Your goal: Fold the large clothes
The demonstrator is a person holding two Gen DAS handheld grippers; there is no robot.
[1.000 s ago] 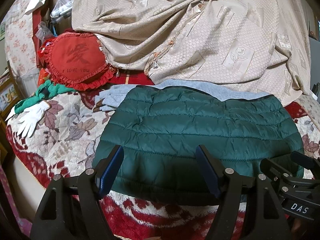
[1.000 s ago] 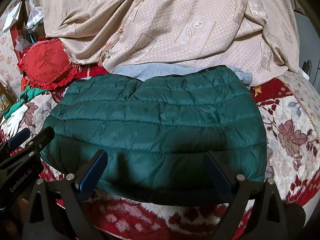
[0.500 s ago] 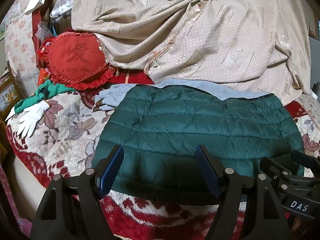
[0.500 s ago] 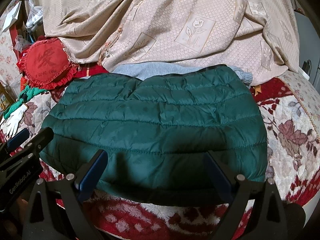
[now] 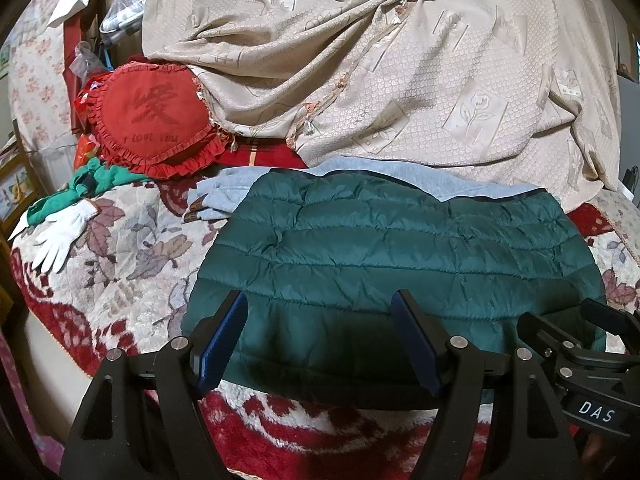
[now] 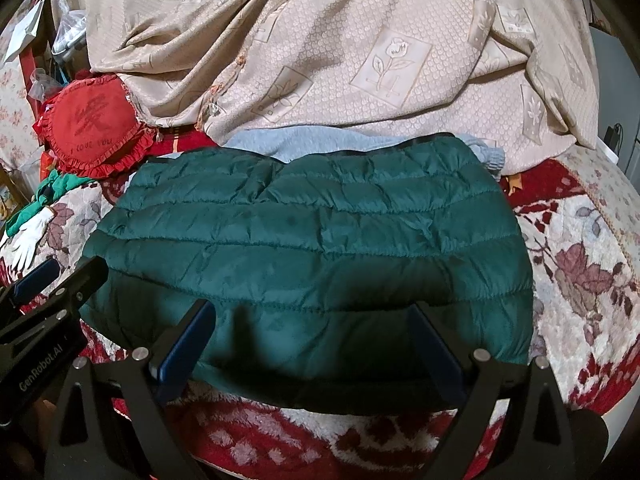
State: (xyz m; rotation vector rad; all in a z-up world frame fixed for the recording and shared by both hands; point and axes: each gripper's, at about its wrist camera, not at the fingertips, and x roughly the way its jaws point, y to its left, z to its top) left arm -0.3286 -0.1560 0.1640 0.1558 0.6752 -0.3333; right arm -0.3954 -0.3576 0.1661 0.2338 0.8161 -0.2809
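Both my tools spread wide over the folded green jacket (image 5: 384, 264) on the bed.
My left tool (image 5: 320, 340) and right tool (image 6: 312, 344) hold nothing. The jacket's long axis runs left-right, its far edge overlapping a grey garment (image 6: 312, 140). Only the left view shows the grey cuff (image 5: 208, 208) left of the jacket; only the right view shows the bedspread (image 6: 580, 264) to its right.

A bed (image 5: 120, 264) under a red-and-cream floral blanket carries a folded green quilted jacket (image 5: 392, 248), overlapping a pale blue garment (image 5: 232, 192) behind it — plus a red frilled heart cushion (image 5: 156, 120), a white glove (image 5: 60, 236), green cloth (image 5: 96, 180) and a heaped beige bedspread (image 5: 400, 80).
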